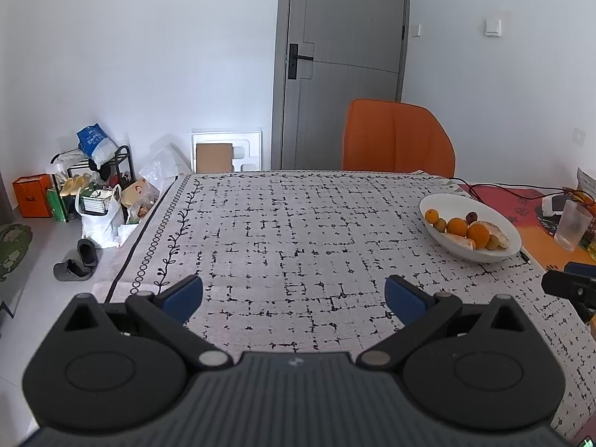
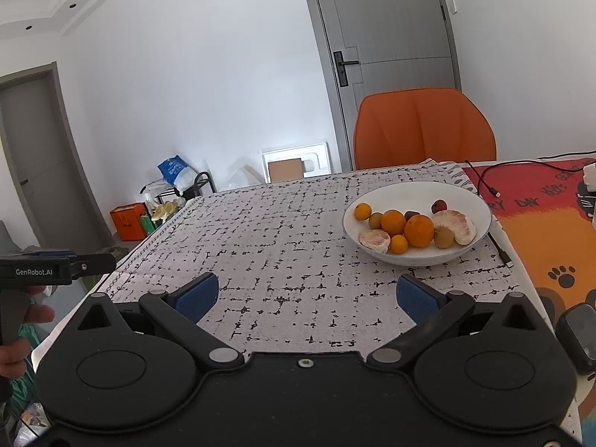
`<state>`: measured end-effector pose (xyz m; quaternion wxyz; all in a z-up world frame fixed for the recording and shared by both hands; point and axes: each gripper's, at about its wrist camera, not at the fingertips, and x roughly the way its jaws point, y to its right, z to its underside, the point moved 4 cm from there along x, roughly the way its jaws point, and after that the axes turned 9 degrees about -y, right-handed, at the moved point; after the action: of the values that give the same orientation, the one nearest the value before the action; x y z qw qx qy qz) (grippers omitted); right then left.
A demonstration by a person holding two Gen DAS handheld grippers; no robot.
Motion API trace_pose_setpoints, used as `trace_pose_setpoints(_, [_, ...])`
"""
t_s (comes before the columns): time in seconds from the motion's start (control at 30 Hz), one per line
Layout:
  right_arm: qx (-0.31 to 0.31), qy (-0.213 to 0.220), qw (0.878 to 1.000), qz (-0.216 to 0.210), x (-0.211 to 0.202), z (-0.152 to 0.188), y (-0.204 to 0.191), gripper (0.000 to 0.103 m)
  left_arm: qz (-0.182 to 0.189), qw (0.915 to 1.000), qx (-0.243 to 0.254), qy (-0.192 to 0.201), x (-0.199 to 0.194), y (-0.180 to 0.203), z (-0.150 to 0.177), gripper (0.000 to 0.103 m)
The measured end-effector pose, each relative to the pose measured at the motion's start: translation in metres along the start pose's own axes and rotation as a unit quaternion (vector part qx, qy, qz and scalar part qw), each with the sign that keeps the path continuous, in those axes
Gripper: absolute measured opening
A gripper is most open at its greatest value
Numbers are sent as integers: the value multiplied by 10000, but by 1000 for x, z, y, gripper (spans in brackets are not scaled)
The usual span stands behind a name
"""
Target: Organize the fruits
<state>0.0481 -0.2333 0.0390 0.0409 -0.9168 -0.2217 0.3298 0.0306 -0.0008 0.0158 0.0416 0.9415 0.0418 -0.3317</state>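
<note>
Both black claws with blue pads, left claw [image 1: 294,300] and right claw [image 2: 307,296], hang spread wide over the counter's grey black-dashed cloth [image 2: 283,246], gripping nothing. White oval ceramic bowl [image 2: 480,205] holds oranges [image 2: 419,230], pomelo segments [image 2: 456,225], small plums, ahead-right.

home | dining table [image 1: 298,231] | door [image 1: 342,56] | shoe rack [image 1: 93,171] | orange chair [image 1: 395,138]

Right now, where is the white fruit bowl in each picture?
Left wrist view: the bowl sits at the right, far across the patterned cloth.
Right wrist view: the bowl sits right of centre, closer.
Shared landmark: the orange chair stands behind the table.
</note>
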Motion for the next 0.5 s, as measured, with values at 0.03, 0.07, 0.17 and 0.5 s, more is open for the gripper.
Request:
trace_pose_setpoints(0.03, [4,0,10000,3,0,0,0,103,0,10000,0,-2,0,0,0,103])
trace_pose_setpoints(0.07, [13,10,10000,0,0,0,1,103,3,10000,3,-3,0,0,0,103])
trace_pose_setpoints(0.17, [27,13,10000,1,0,-1,1,103,7,10000,16,1,0,0,0,103])
trace_pose_setpoints(0.5, [-14,41,10000,-5,-2,-1,0,103,32,10000,-8,12,-1,0,1,103])
